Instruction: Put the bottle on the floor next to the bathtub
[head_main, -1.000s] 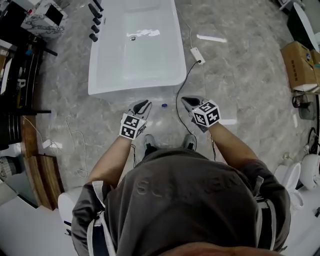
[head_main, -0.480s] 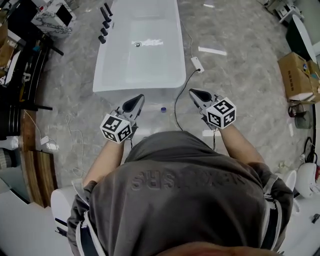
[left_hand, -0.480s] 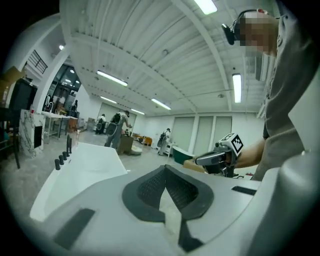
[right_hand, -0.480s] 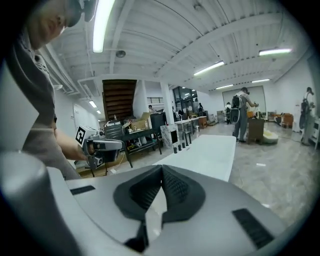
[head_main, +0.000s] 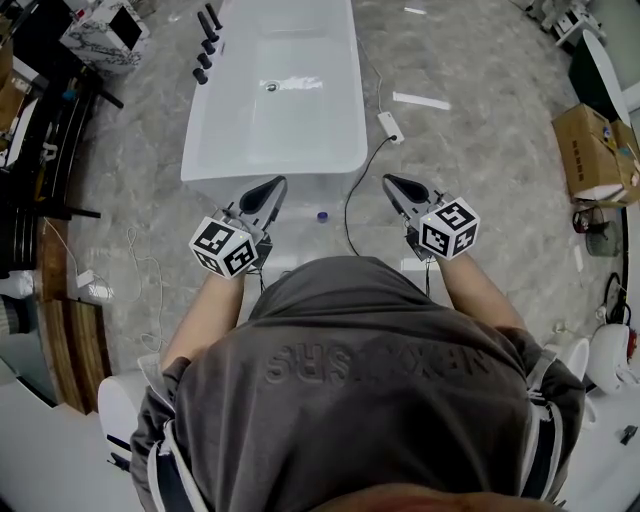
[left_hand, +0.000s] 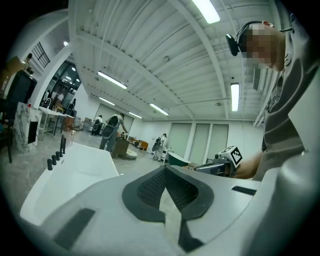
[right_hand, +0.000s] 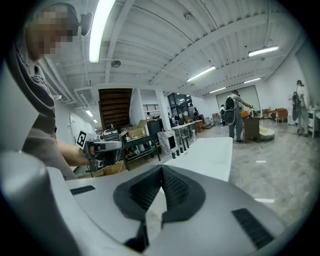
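Left gripper (left_hand: 164, 169) and right gripper (right_hand: 161, 169): jaws pressed together, nothing between, per their own views. Only head view shows bottle (head_main: 321, 215), on floor (head_main: 470, 150) just beside bathtub (head_main: 270, 172) near end. Bare floor right of bathtub. Grippers wider apart than a second ago.

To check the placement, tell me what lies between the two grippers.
Head view: the blue-capped bottle and a black cable lie on the floor between them.
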